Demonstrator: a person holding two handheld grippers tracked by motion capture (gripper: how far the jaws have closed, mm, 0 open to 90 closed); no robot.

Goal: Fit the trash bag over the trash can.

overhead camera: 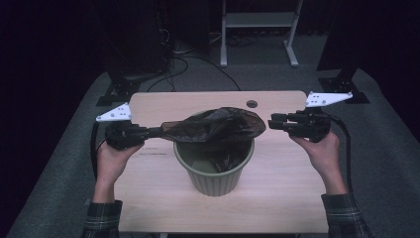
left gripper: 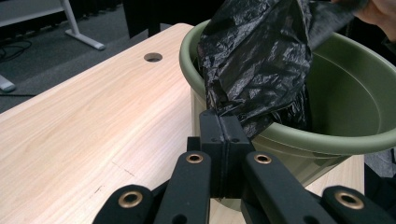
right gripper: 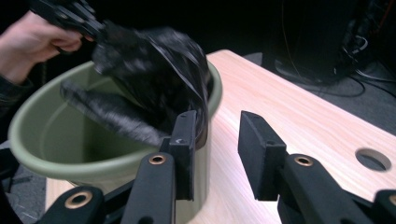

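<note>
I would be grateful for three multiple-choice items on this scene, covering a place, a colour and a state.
1. Where does the bag lie?
A. flat on the floor
B. over the bin's mouth
C. beside the table's hole

2. What colour is the bin?
A. green
B. red
C. white

3. How is the right gripper?
A. shut on the bag
B. shut on the bin's rim
C. open

Answers: 1 B, the high view shows it draped across the opening. 2 A, its wall and rim are olive green. 3 C, its fingers stand apart with nothing between them, while the left gripper pinches the bag.
</note>
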